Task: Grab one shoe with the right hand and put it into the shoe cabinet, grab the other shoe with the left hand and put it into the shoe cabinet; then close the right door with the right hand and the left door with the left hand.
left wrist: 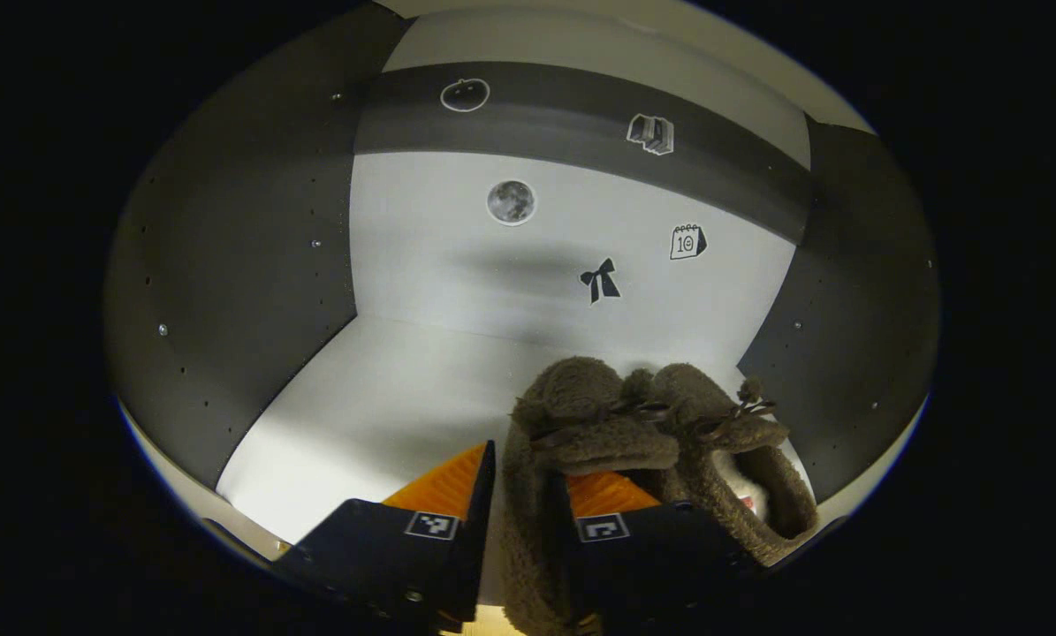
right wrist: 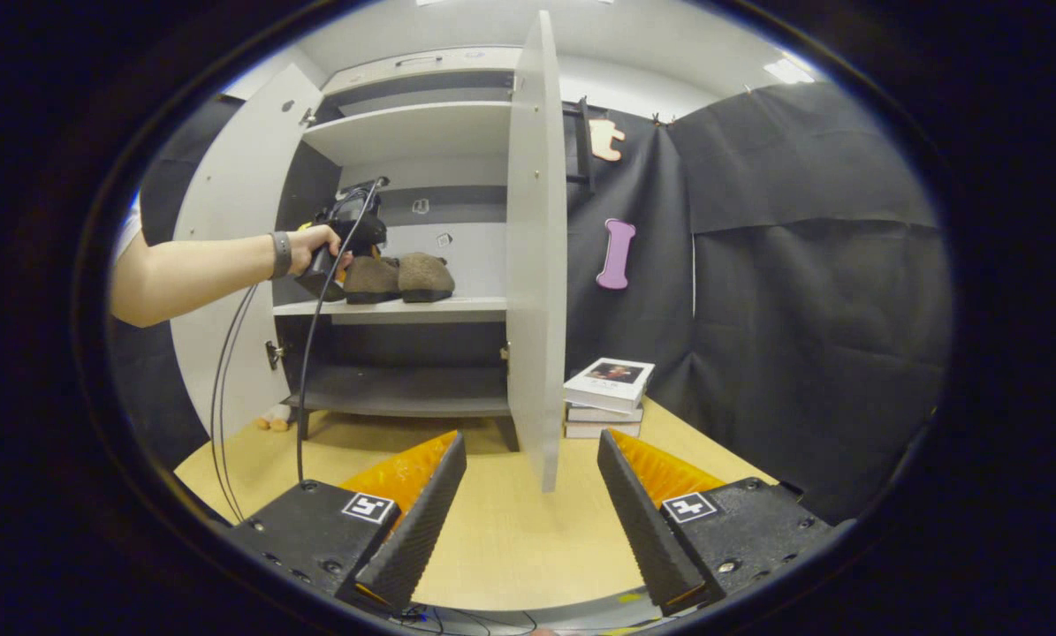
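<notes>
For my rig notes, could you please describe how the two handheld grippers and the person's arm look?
Each gripper, left and right, has black bodies with square black-and-white markers behind ridged jaws. Black cables hang from the left one; the bare forearm wears a dark wristband.

Recording booth: black cloth walls (right wrist: 810, 291)

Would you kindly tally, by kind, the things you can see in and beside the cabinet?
Shoes: 2
Cabinet doors: 2
Books: 3 in a stack
Stickers on the cabinet's back wall: 5, such as the bow
Total: 12
</notes>
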`<state>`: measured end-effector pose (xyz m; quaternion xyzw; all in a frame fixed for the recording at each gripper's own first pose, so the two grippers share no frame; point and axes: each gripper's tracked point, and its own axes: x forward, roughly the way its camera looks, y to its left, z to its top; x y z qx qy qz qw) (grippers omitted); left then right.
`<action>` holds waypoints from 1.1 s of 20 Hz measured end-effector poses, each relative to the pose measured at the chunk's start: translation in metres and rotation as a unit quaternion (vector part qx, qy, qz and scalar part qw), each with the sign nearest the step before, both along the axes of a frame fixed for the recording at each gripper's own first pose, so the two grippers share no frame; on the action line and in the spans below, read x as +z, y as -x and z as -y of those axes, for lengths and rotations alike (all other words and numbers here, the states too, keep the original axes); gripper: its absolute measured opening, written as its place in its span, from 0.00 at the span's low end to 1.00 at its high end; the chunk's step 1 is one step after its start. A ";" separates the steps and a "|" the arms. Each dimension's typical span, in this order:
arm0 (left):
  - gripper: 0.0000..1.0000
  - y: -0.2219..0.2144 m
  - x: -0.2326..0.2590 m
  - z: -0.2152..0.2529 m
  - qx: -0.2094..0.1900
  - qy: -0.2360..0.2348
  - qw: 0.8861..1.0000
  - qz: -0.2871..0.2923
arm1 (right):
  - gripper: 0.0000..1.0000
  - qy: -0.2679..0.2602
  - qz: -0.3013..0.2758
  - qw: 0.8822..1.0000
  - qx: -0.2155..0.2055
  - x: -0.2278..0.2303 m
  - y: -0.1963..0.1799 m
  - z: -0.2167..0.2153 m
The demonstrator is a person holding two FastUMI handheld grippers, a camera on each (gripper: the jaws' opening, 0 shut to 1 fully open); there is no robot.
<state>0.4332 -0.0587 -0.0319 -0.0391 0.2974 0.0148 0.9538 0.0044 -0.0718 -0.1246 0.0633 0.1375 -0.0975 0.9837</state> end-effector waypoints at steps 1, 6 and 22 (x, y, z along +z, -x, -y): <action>0.41 0.002 0.001 -0.001 0.001 0.002 1.000 -0.002 | 0.95 -0.001 -0.001 1.000 0.002 0.000 -0.001 -0.002; 0.81 0.017 0.022 -0.003 -0.001 0.015 1.000 0.018 | 0.95 0.002 0.002 1.000 0.014 -0.001 -0.002 -0.009; 0.83 0.264 0.130 0.011 -0.089 0.056 0.949 0.298 | 0.95 -0.008 0.046 0.996 0.070 0.031 0.001 -0.045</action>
